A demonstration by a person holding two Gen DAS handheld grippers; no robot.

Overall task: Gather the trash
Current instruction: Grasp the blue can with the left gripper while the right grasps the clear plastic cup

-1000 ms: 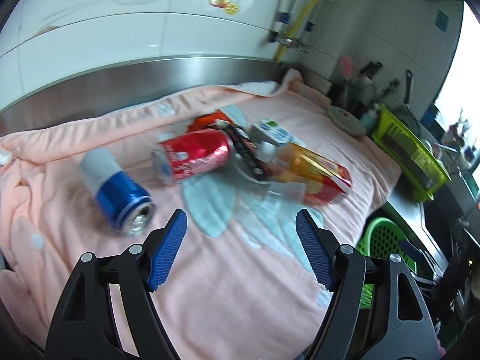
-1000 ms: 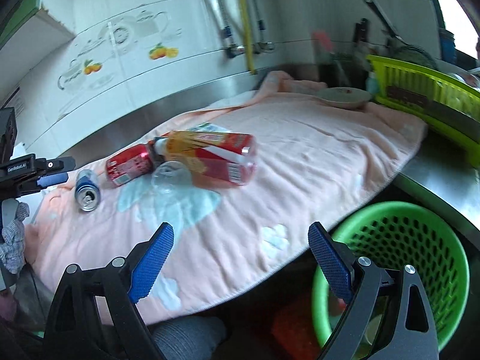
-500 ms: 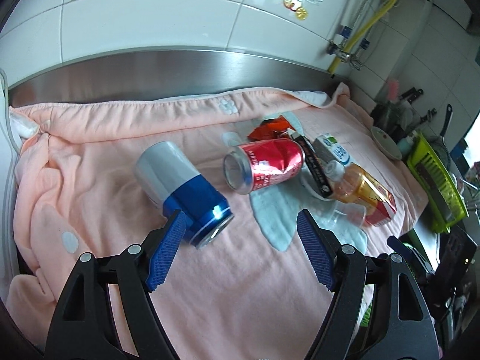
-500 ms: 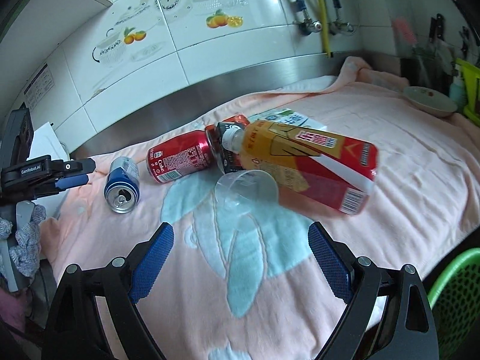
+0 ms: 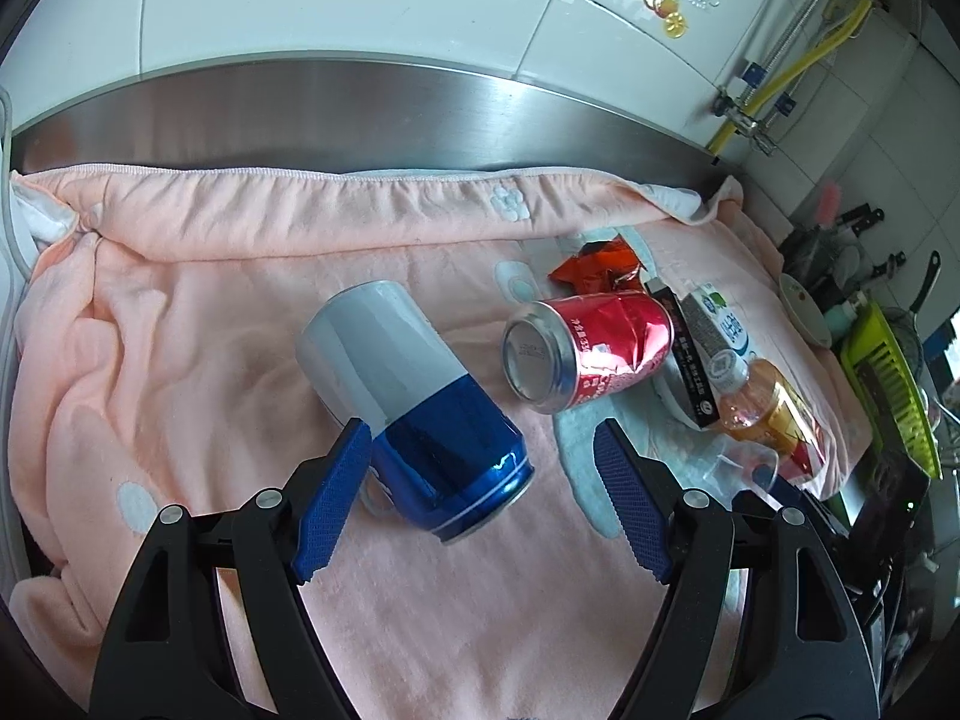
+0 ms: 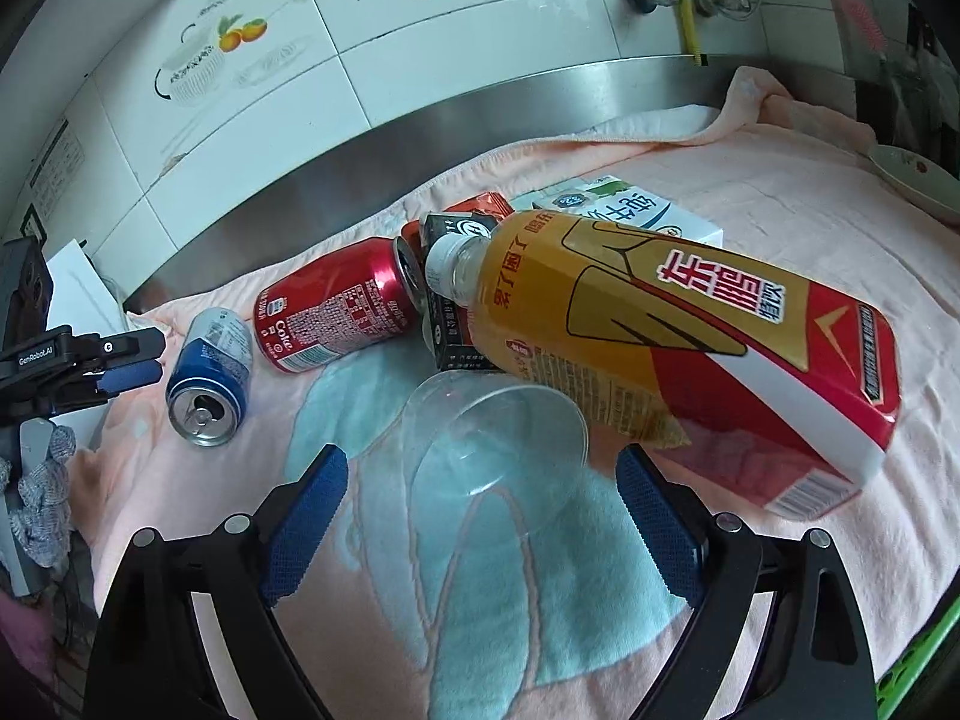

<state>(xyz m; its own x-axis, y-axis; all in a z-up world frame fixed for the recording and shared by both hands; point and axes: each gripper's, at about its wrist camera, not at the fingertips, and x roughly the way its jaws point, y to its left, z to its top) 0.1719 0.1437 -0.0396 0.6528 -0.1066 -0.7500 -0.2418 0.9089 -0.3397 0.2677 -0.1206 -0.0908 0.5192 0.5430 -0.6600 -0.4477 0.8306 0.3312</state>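
Left gripper point(image 5: 480, 483), jaws wide, straddles the blue can point(image 5: 414, 414) lying left of the red can point(image 5: 585, 351); reaching step, so next it likely needs closing, while the right gripper point(image 6: 483, 522) gapes at the cup point(image 6: 495, 450)

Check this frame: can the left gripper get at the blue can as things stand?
Probably yes. The left gripper is open, and the blue can lies on its side on the pink towel right between the fingers, with nothing in front of it. The red can lies apart.

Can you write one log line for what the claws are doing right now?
left claw: open at blue can | right claw: open at clear cup | nothing held
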